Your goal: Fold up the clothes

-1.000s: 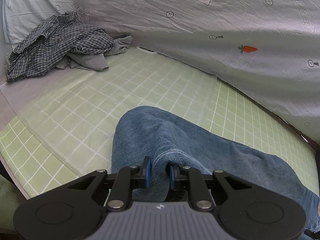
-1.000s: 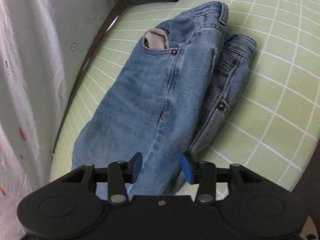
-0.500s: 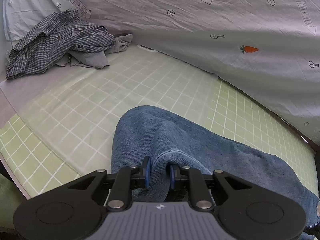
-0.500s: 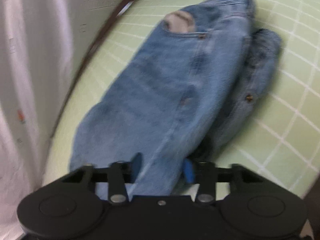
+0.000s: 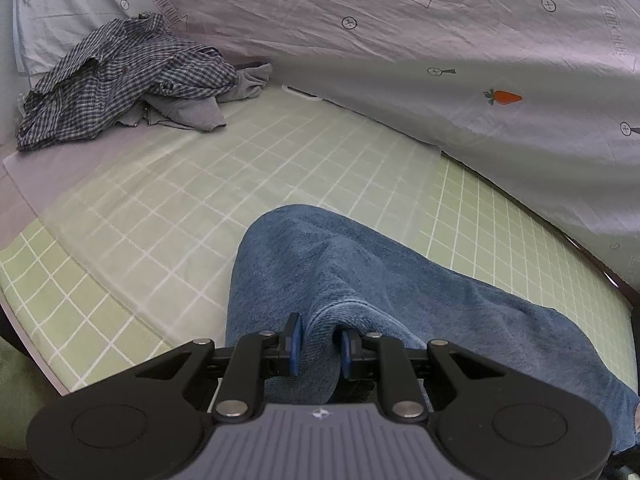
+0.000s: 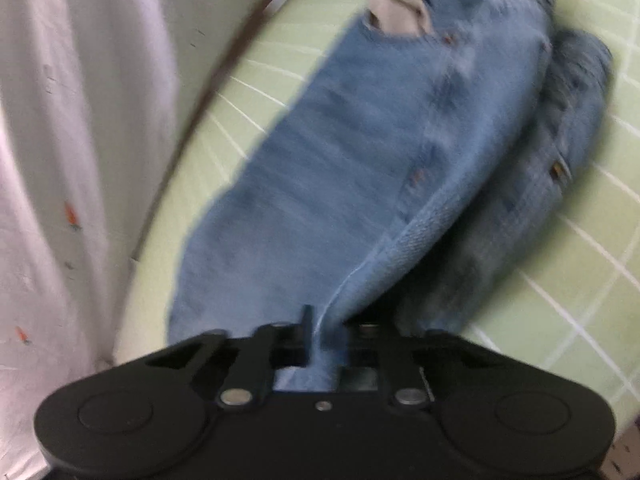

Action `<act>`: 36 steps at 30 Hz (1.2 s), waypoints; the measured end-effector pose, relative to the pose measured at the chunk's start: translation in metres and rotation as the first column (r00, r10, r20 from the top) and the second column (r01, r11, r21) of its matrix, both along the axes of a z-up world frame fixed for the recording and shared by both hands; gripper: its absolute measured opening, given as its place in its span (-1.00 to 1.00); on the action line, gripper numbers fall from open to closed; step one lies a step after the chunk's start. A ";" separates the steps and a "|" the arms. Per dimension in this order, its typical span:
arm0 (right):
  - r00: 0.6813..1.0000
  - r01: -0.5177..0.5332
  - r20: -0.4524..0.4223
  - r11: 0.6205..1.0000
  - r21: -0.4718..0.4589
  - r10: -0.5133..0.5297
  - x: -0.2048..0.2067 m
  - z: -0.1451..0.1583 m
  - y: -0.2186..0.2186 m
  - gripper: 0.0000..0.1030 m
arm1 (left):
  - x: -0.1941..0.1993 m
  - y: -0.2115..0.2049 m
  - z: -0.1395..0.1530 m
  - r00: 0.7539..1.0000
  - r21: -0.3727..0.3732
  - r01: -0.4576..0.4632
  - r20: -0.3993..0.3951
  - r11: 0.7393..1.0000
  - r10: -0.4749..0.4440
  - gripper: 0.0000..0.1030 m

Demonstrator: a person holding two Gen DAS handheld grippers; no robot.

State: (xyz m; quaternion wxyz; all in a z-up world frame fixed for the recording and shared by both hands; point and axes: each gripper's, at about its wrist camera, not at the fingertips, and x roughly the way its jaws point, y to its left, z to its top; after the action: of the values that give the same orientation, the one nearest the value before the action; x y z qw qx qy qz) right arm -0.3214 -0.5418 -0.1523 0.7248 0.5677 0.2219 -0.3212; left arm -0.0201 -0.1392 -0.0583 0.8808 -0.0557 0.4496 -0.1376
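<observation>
A pair of blue jeans [image 5: 360, 272] lies on the green checked sheet [image 5: 168, 208]. My left gripper [image 5: 320, 340] is shut on a hem fold of the jeans and holds it bunched up. In the right wrist view the jeans [image 6: 360, 152] stretch away with the waist and a turned-out pocket [image 6: 400, 16] at the far end. My right gripper [image 6: 326, 332] is shut on the near edge of the jeans, lifting the top layer off the one below. This view is blurred.
A crumpled checked shirt [image 5: 120, 76] and a grey garment [image 5: 188, 112] lie at the far left of the bed. A pale patterned sheet [image 5: 440, 60] hangs along the far side. The bed's edge [image 5: 24, 320] is at the near left.
My right gripper has moved forward over the jeans' near edge and shut on it, raising the top layer. The left gripper has kept its hold, barely moving.
</observation>
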 end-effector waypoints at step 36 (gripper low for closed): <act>0.876 -0.476 -0.293 0.786 -0.395 0.383 0.333 0.050 -0.133 0.21 | 0.124 -0.064 -0.011 0.988 0.104 -0.130 -0.071 0.986 0.138 0.12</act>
State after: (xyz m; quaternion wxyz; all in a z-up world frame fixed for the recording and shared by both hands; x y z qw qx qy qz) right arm 0.0115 -0.6753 -0.1021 0.8655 0.2813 0.3347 -0.2444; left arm 0.1042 -0.2032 -0.0694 0.8714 -0.0474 0.4854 -0.0532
